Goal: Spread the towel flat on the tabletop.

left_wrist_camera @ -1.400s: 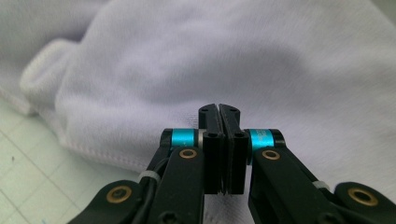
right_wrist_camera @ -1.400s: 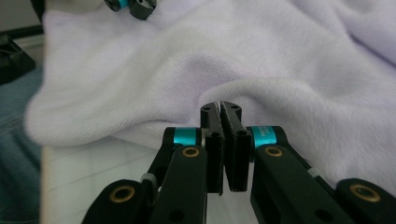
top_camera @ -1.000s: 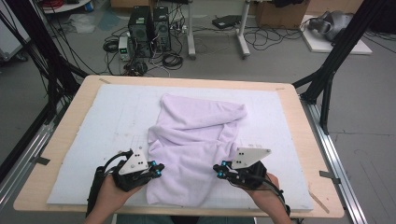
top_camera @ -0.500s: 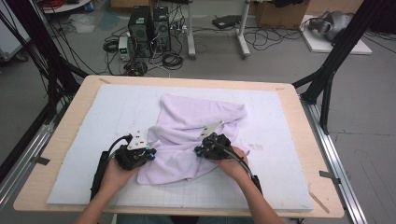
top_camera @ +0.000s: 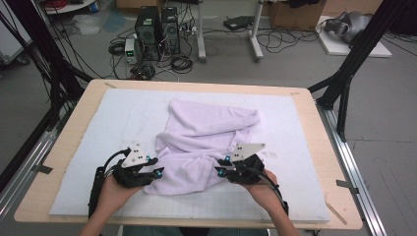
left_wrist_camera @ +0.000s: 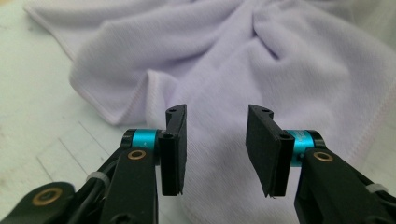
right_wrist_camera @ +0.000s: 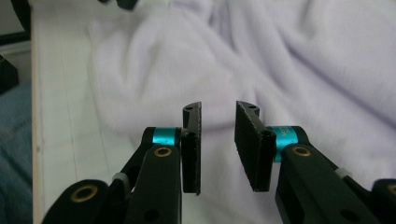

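Both jaws have just been opening, nothing between them: left gripper [top_camera: 156,173] and right gripper [top_camera: 220,169] flank a rumpled lavender towel [top_camera: 206,135] at lower centre of the counter [top_camera: 88,98]; regrasping may pinch several layers.

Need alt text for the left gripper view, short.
The left gripper has just been opening: its two black jaws stand apart with nothing between them, over a crumpled lavender towel. The towel lies on a pale gridded mat, its stitched edge folded at left.
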A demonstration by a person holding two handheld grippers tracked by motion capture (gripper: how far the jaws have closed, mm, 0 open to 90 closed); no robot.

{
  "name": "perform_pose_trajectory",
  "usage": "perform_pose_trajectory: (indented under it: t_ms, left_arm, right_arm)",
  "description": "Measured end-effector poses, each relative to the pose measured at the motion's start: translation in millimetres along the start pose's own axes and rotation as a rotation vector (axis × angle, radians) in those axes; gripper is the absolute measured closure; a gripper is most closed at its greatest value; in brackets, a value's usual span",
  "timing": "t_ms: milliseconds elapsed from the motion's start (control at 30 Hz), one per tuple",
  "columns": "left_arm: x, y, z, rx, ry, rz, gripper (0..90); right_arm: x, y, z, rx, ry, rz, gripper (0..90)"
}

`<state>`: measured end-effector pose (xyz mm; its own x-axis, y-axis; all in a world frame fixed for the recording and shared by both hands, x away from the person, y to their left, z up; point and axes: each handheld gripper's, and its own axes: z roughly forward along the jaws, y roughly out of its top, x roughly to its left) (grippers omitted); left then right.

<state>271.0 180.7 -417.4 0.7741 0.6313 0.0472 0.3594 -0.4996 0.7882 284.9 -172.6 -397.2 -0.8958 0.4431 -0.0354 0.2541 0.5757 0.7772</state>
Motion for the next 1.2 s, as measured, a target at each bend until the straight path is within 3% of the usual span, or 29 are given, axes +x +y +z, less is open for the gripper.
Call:
perform_pose_trajectory:
  t_ms: [167, 200, 333, 433, 500, 700, 867, 1000, 1033, 1067, 1100, 1200]
  left_arm:
    - [0.6, -11.6, 18.5, 0.080, -0.014, -0.005, 59.9]
    - [-0.1, -12.4, 20.6, 0.078, -0.002, 0.013, 60.8]
    - [-0.7, -12.1, 21.5, 0.074, 0.016, 0.038, 74.2]
    - [0.0, -11.8, 18.1, 0.070, 0.007, 0.032, 81.2]
    - [-1.2, -11.7, 14.2, 0.058, -0.001, 0.026, 82.1]
    - [-13.1, -6.7, -15.6, 0.002, 0.005, 0.039, 82.1]
    - [-30.9, -5.8, -49.8, -0.014, -0.016, 0.065, 82.1]
    - [-44.5, -4.3, -69.7, -0.016, -0.087, 0.063, 80.5]
    - [-46.3, -3.2, -72.8, -0.021, -0.104, 0.065, 77.9]
    - [-46.8, -1.4, -74.8, -0.022, -0.104, 0.065, 68.7]
    - [-46.4, 0.2, -75.0, -0.023, -0.096, 0.070, 61.8]
    - [-36.7, 2.7, -63.4, -0.025, -0.068, 0.065, 55.0]
  right_arm:
    - [0.6, -25.0, 17.6, 0.055, -0.014, 0.035, 66.5]
    - [0.0, -26.4, 22.0, 0.062, -0.014, 0.042, 66.8]
    - [-0.1, -26.6, 36.2, 0.091, -0.019, 0.005, 81.6]
    - [-3.3, -26.7, 35.8, 0.088, 0.028, 0.018, 86.4]
    - [-4.2, -26.8, 30.9, 0.083, 0.059, 0.024, 86.8]
    - [7.0, -18.6, -5.5, 0.032, 0.075, -0.008, 86.8]
    - [30.9, -15.9, -40.9, 0.000, 0.082, -0.060, 86.8]
    - [49.0, -16.6, -69.7, -0.052, 0.168, -0.061, 86.0]
    - [50.5, -16.3, -75.7, -0.070, 0.192, -0.054, 82.9]
    - [49.8, -15.6, -80.1, -0.091, 0.213, -0.042, 77.9]
    - [48.5, -14.0, -82.9, -0.094, 0.208, -0.037, 75.0]
    - [38.2, -11.3, -79.5, -0.060, 0.120, -0.067, 67.7]
